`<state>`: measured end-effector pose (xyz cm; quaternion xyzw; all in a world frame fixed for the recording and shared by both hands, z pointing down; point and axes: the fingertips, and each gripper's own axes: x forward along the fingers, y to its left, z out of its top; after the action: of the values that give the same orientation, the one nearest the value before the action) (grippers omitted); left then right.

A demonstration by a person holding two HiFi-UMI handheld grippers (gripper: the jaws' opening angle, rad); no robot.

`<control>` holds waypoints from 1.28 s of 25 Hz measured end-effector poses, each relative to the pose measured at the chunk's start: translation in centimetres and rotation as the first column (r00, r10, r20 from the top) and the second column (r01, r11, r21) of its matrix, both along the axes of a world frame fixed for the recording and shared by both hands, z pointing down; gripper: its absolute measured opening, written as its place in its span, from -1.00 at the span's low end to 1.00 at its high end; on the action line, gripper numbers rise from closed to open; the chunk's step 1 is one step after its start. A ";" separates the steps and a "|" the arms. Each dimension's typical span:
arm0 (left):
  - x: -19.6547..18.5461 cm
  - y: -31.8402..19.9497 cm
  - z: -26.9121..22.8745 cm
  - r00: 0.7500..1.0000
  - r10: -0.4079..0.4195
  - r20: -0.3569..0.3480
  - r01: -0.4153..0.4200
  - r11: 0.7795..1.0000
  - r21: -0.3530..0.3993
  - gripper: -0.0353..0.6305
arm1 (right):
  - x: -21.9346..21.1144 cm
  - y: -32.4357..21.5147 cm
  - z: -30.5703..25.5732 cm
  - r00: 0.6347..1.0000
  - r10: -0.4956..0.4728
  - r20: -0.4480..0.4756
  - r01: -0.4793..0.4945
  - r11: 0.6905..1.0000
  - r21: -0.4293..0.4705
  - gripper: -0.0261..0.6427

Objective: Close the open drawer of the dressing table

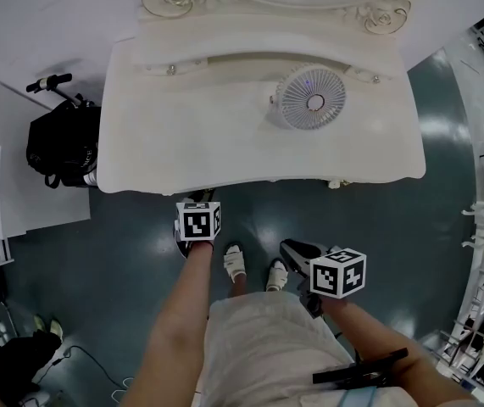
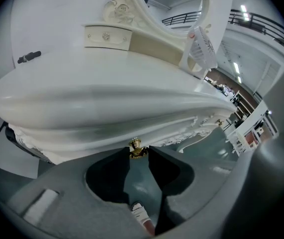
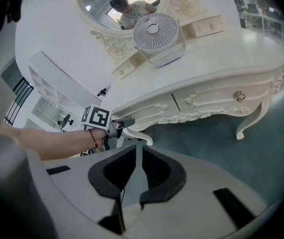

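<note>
Teal floor (image 1: 377, 227) and white walls all round, and the white carved dressing table (image 1: 191, 125) sits right ahead of both grippers. On top, beyond the jaws, stand a small desk fan (image 1: 309, 97) and an oval mirror (image 3: 117, 4). The left gripper (image 2: 137, 153) is tucked under the front edge of the tabletop, and its jaws look pinched on the little gold drawer knob (image 2: 136, 145), one tip on each side of it. The drawer (image 2: 127, 133) is the carved front right behind that knob. How far out it is I honestly can't tell, but in the head view nothing pokes past the tabletop edge, so my guess is it's nearly home. The right gripper (image 3: 139, 148) hangs back over the floor, well clear of the table, with its jaws almost together, just a sliver of gap and nothing in it. Tips for the push, imo: go straight in along the drawer's run, don't lever up or down, and don't twist, since that knob is tiny and could slip out of the tips. I'd ease off near the end so it doesn't slam, and only let go once the front sits flush with its neighbours. As for writing, no brand or label is readable anywhere, not even on the fan. There are just the black-and-white square markers on each marker cube (image 1: 197, 221).
</note>
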<state>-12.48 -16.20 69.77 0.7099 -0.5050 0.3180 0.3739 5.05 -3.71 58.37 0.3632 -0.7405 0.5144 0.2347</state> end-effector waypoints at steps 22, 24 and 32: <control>-0.2 -0.2 -0.2 0.999 0.037 0.007 -0.037 0.999 0.023 -0.41 | 1.7 0.4 -0.2 0.999 0.048 0.002 -0.048 0.999 0.010 -0.77; -0.1 0.0 -0.4 0.999 0.039 0.004 -0.039 0.999 0.023 -0.39 | 1.8 0.5 -0.3 0.999 0.051 0.004 -0.051 0.999 0.012 -0.77; 0.8 0.8 -2.0 0.999 0.052 -0.004 -0.052 0.998 0.046 -0.39 | 2.0 0.6 -1.0 0.998 0.058 0.015 -0.059 0.998 0.032 -0.77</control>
<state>-11.65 -15.41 67.81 0.7320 -0.4926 0.3142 0.3503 7.07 -3.14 57.36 0.3847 -0.7395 0.5115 0.2085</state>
